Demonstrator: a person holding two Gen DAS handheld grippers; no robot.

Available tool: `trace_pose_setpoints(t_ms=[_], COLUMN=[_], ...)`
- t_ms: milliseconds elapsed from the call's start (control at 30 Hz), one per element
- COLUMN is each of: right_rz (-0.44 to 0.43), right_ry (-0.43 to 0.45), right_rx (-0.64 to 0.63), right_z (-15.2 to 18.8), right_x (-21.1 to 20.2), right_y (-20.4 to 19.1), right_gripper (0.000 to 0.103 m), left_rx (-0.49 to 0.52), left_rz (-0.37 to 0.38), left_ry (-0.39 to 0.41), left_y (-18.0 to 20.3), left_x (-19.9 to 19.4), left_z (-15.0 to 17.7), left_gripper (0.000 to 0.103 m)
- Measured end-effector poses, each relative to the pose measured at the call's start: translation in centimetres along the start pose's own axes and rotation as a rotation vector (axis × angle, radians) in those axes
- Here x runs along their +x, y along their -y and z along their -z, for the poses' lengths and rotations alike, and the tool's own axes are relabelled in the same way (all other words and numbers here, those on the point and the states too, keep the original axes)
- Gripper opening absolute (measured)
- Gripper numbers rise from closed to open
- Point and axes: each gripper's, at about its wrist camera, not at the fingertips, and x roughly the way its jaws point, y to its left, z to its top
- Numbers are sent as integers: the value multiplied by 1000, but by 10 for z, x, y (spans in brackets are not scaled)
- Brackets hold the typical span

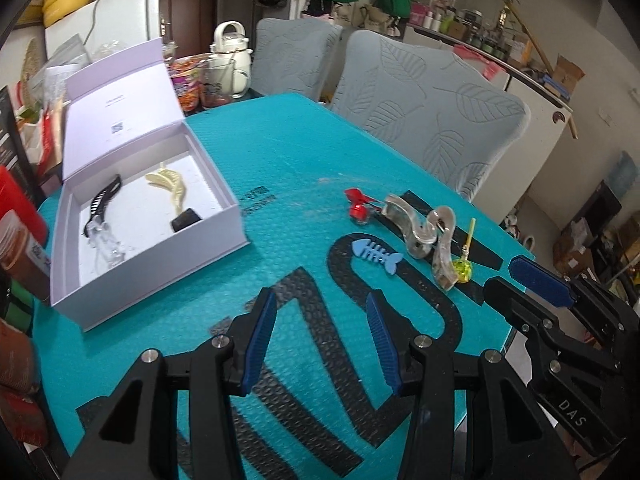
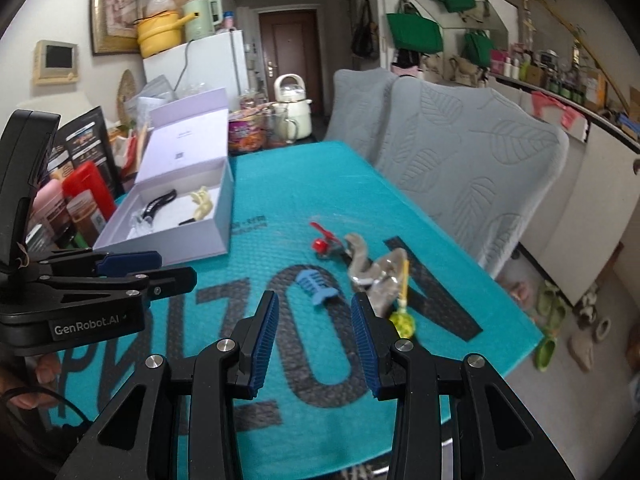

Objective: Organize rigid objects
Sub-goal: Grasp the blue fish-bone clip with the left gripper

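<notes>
Hair clips and small trinkets lay in a loose cluster on the teal mat (image 1: 280, 152) that covered the bench: a blue fish-bone clip (image 1: 378, 255), a red clip (image 1: 360, 206) just beyond it, a clear wavy clip (image 1: 424, 232) to their right, and a yellow-green pick (image 1: 464, 262) touching the clear clip's near end. Large black letters were printed across the mat, and the fish-bone clip rested on one of them. Well apart to the left stood an open white box (image 1: 236, 216), its lid (image 1: 120, 100) propped upright behind it; inside lay a black clip (image 1: 102, 200), a cream clip (image 1: 168, 184), a small black block (image 1: 186, 218) by the right wall and something clear (image 1: 106, 246) near the front.

The left claw (image 1: 322, 340) hovered over the mat with its blue pads (image 1: 260, 344) spread and nothing between them. The right claw (image 2: 314, 340) hovered likewise, parted and empty, the fish-bone clip ahead of its gap; in the right wrist view the person's fingers (image 2: 40, 376) showed beneath the left tool.

Two grey leaf-patterned chairs (image 1: 432, 112) stood along the far edge of the bench. At the far end sat a cream kettle (image 1: 232, 60), a glass jug (image 1: 218, 80) and snack packets. A white fridge (image 2: 200, 68) carried a yellow pot (image 2: 158, 34), green bags (image 2: 414, 32) hung on the wall, and slippers (image 2: 550, 308) lay on the floor.
</notes>
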Motion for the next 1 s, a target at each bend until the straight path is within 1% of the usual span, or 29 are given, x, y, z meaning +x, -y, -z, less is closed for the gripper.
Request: trace_pose_setpoints(t_ms=[100, 300, 400, 433, 633, 767, 1000], right_rz=[20, 50, 57, 58, 73, 70, 52], right_ry=[-8, -26, -39, -44, -90, -106, -125], right_rx=[20, 53, 72, 79, 120, 143, 165], right_z=[3, 8, 11, 12, 18, 21, 23], right_x=[1, 8, 15, 17, 38, 49, 63], right_y=[13, 34, 44, 47, 66, 74, 83], right_gripper=[37, 41, 47, 47, 47, 47, 47], left_rx=[22, 51, 69, 77, 111, 142, 243], left_rz=[19, 62, 81, 86, 120, 150, 208], left_ry=[-15, -50, -63, -71, -94, -107, -127], left_y=[11, 30, 35, 36, 37, 36, 44], left_x=[10, 32, 46, 51, 80, 99, 125], left_z=[-3, -9, -12, -14, -22, -28, -32], left_gripper=[46, 46, 46, 46, 46, 46, 46])
